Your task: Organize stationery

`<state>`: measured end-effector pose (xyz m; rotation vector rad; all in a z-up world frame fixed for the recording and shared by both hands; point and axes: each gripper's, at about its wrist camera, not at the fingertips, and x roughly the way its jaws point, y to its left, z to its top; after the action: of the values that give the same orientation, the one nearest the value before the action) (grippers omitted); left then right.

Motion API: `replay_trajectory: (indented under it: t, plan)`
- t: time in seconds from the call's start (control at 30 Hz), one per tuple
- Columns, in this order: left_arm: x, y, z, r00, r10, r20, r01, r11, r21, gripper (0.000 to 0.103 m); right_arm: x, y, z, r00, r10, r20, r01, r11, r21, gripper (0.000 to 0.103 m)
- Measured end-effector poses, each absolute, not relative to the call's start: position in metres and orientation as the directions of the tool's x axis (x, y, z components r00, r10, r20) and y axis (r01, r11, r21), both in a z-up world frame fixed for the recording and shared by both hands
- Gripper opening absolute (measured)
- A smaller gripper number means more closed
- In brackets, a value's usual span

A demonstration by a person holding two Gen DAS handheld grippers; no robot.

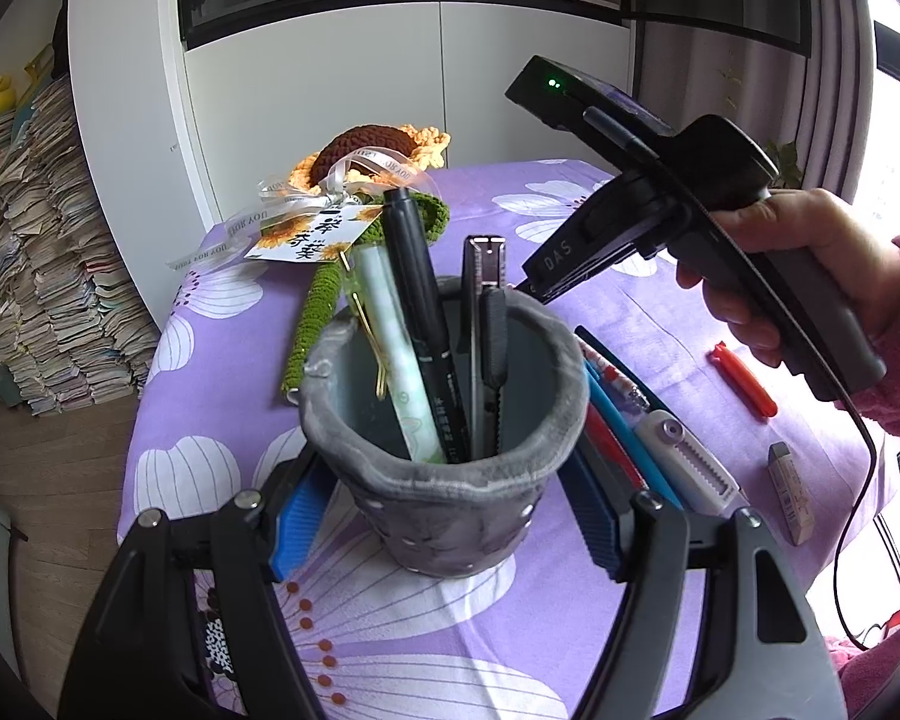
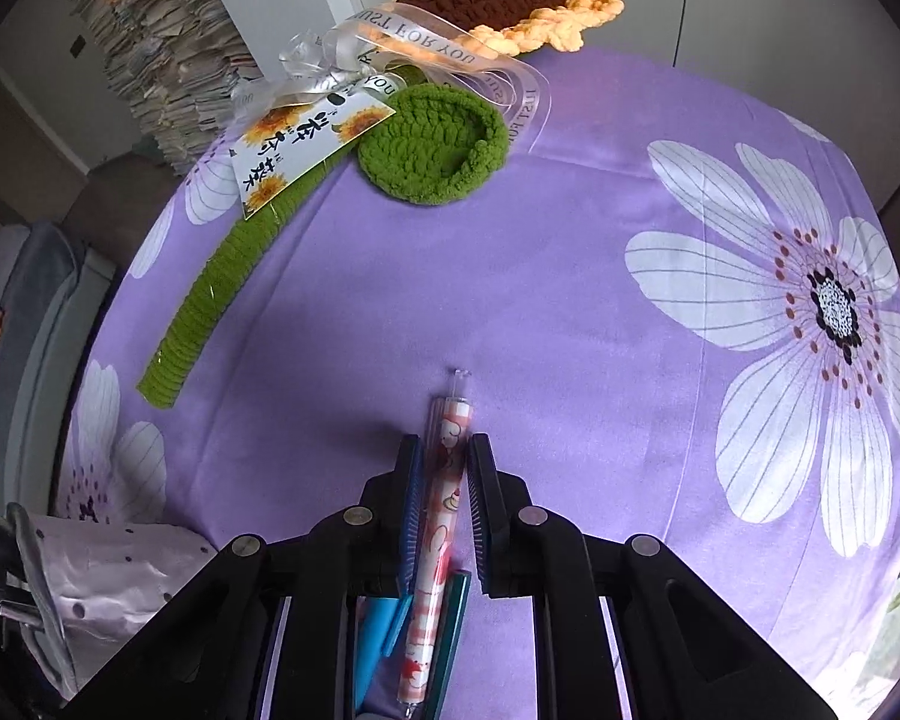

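**Hazards**

- Your right gripper (image 2: pixel 444 468) has its jaws drawn in around the pink patterned pen (image 2: pixel 441 516). The pads sit at the barrel, but the right wrist view does not settle whether both press on it. If only one pad bears, you can expect the pen to pivot or slip out when you lift.
- A blue pen (image 2: pixel 375 624) and a dark teal pen (image 2: pixel 453 618) lie just beside the pink one, under the gripper body. A lift with drag may roll or scatter them across the purple floral tablecloth (image 2: pixel 570 300).
- Your left gripper (image 1: pixel 444 516) is clamped on the grey fabric pen holder (image 1: pixel 444 480), blue pads against both sides. The holder is soft-walled; it probably deforms under pressure, so a hard squeeze could narrow the mouth and obstruct insertion.
- The holder already contains a black marker (image 1: pixel 420 324), a pale green pen (image 1: pixel 390 348) and a utility knife (image 1: pixel 486 336), all leaning. An incoming pen may catch on them.

**Condition of the work item**

- The pink patterned pen is slim, with a clear tip and a pink-and-white cartoon print. It lies flat on the tablecloth, tip pointing away from the gripper.
- In the left wrist view it sits in the pen cluster just right of the holder, beside a white correction tape (image 1: pixel 690 462).
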<state>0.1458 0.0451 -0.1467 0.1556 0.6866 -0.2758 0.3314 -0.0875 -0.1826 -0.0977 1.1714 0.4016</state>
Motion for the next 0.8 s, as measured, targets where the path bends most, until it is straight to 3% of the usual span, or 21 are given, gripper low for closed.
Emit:
replay_trajectory:
  t: [0.17,0.43,0.63,0.8]
  plan:
    - [0.145,0.046,-0.147,0.74,-0.201,-0.642,0.304,0.951,0.052,0.071,0.322,-0.09,-0.168,0.382,0.282,-0.88,-0.36,0.923,0.139,0.01]
    - [0.145,0.047,-0.147,0.74,-0.201,-0.642,0.305,0.951,0.053,0.071,0.263,-0.112,-0.078,0.545,0.522,-0.656,-0.455,0.841,0.292,0.01]
    - [0.145,0.047,-0.147,0.739,-0.203,-0.643,0.305,0.951,0.05,0.071,0.208,-0.098,-0.013,0.638,0.615,-0.463,-0.584,0.779,0.228,0.01]
    - [0.144,0.047,-0.147,0.739,-0.201,-0.642,0.304,0.951,0.051,0.071,0.183,-0.084,0.003,0.631,0.651,-0.422,-0.644,0.743,0.183,0.01]
